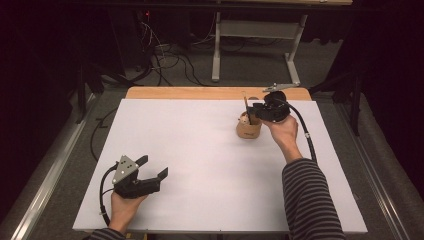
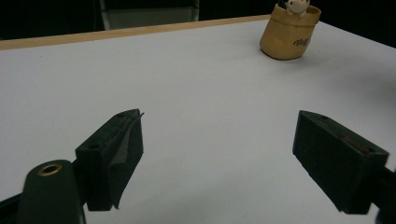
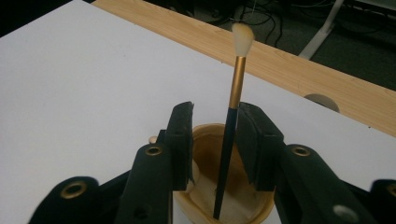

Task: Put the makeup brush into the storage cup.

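Note:
A tan pot stands at the far right of the white sheet; it also shows in the left gripper view. A makeup brush with a black handle, gold ferrule and pale bristles stands upright in the pot, bristles up. My right gripper hovers just over the pot's rim. Its jaws stand apart on either side of the brush handle, which runs close along the right pad with a clear gap on the left. In the high view that gripper reaches in from the right. My left gripper rests open near the front left, with nothing between its jaws.
A small white toy figure peeks out of the pot. The white sheet covers a wooden table whose bare edge runs along the far side. Beyond it are cables and a desk frame on the floor.

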Action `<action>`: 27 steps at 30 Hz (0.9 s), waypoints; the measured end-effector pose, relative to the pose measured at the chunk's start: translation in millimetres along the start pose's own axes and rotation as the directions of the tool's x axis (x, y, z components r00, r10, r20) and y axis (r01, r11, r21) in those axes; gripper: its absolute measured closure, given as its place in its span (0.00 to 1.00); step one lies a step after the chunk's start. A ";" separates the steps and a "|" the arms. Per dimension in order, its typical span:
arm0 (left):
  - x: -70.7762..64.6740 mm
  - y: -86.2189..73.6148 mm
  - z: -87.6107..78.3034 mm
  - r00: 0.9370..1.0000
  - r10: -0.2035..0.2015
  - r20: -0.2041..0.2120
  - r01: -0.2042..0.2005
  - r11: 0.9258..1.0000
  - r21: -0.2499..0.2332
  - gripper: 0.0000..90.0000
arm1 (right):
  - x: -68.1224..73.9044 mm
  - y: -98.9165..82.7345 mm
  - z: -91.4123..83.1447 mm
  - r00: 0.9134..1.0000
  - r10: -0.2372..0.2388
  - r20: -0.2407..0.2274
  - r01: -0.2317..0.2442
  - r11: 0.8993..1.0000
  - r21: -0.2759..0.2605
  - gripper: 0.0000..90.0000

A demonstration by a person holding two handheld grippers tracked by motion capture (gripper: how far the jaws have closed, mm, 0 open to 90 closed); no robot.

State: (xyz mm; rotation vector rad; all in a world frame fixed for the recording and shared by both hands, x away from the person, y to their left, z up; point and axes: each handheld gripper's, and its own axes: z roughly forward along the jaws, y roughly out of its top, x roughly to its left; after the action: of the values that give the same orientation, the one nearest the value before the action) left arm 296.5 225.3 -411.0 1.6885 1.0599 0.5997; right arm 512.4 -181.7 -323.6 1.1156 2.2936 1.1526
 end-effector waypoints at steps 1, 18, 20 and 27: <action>0.0 0.0 0.1 1.000 0.000 0.000 0.000 1.000 0.000 0.19 | 0.1 0.2 -1.2 1.000 -0.001 -0.001 0.001 1.000 -0.003 0.73; 0.4 0.0 0.3 1.000 -0.003 0.000 0.003 1.000 0.001 0.19 | 2.2 2.7 -14.3 0.999 0.018 -0.028 -0.018 1.000 -0.020 0.62; 0.4 0.0 0.4 1.000 -0.002 0.000 0.002 1.000 0.003 0.19 | 2.2 3.1 -16.1 1.000 0.010 -0.026 -0.011 1.000 -0.024 0.58; 0.1 0.0 0.7 1.000 -0.003 0.000 0.003 1.000 0.002 0.19 | 1.1 3.2 -24.1 1.000 0.019 -0.024 -0.020 0.999 -0.027 0.50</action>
State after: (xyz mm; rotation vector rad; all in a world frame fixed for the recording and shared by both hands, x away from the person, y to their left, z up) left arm 297.1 225.1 -411.3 1.6885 1.0630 0.5966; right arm 499.0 -192.3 -306.3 1.1228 2.2830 1.2066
